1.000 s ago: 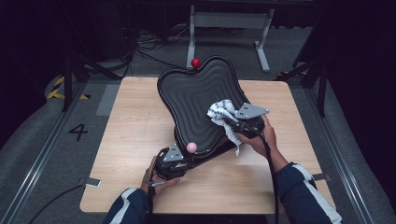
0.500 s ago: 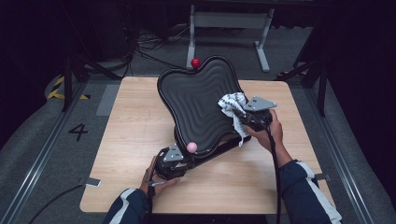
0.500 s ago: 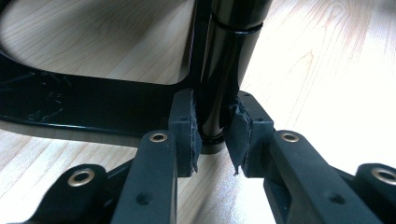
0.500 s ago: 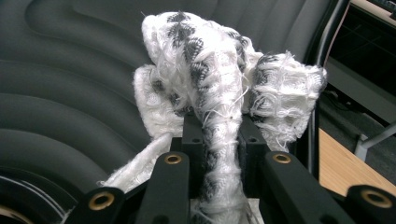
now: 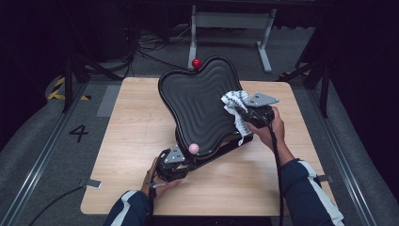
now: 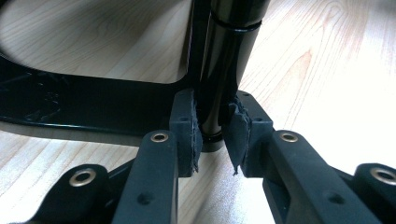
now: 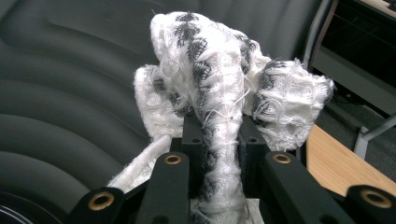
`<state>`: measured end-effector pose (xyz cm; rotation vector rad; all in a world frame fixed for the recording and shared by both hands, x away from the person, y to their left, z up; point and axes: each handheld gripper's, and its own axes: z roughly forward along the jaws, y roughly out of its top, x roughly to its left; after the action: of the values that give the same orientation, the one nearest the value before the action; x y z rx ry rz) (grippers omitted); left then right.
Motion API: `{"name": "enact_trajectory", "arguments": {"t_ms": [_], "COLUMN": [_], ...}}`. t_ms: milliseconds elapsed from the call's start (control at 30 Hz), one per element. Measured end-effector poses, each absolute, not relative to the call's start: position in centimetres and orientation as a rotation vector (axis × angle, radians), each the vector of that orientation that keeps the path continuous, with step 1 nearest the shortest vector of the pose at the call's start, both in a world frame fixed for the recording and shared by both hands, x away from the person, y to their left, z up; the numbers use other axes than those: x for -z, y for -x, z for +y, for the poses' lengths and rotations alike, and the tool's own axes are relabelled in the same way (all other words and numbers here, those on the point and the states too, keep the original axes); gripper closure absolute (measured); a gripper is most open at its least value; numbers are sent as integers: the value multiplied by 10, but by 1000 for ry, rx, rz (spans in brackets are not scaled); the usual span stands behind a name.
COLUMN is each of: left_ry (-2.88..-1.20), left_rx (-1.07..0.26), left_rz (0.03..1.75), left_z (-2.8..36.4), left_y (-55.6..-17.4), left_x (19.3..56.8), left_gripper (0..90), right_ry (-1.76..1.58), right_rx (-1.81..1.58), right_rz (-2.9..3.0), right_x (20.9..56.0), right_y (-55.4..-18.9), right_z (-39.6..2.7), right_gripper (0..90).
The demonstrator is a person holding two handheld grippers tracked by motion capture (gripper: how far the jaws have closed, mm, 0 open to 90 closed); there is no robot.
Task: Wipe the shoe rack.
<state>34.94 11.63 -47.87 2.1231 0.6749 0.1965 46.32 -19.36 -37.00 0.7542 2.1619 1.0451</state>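
Here, the right tool (image 5: 244,113) clenched a white patterned cloth (image 7: 224,88) against the black ribbed tray (image 5: 197,103), centre frame; the left tool (image 6: 212,135) grasped its stand post (image 6: 219,70). Loose cloth could snag on the ribs. The cloth had shifted rightward, toward the tray's edge.

"4" on grey floor (image 5: 78,133), left of table

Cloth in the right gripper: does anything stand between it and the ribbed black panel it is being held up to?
Nothing visible does. The cloth, clamped in the right gripper, sits right against the ribbed black panel, while the left gripper grips the stand's post.
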Motion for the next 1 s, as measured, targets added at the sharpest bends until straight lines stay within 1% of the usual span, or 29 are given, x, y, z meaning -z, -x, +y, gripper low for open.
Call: {"name": "enact_trajectory", "arguments": {"t_ms": [233, 333, 533, 867, 1000], "left_ry": [-2124, -2118, -2114, -2122, -2122], "left_rx": [-197, -191, -188, -200, -198], "left_rz": [674, 676, 675, 668, 670], "left_z": [116, 116, 116, 115, 115], "left_y": [-350, -350, -350, -350, -350], "left_x": [479, 479, 479, 479, 479], "left_gripper": [726, 726, 726, 726, 726], "right_ry": [-687, -605, -490, -351, -334], "right_rx": [-1079, -1097, -1135, -1181, -1178], "right_rz": [2208, 2240, 2296, 2331, 2320], "right_x": [367, 366, 363, 364, 365], "right_y": [-456, -448, -436, -419, -417], "right_z": [-169, -145, -114, -78, -74], "right_gripper": [783, 786, 785, 784, 784]}}
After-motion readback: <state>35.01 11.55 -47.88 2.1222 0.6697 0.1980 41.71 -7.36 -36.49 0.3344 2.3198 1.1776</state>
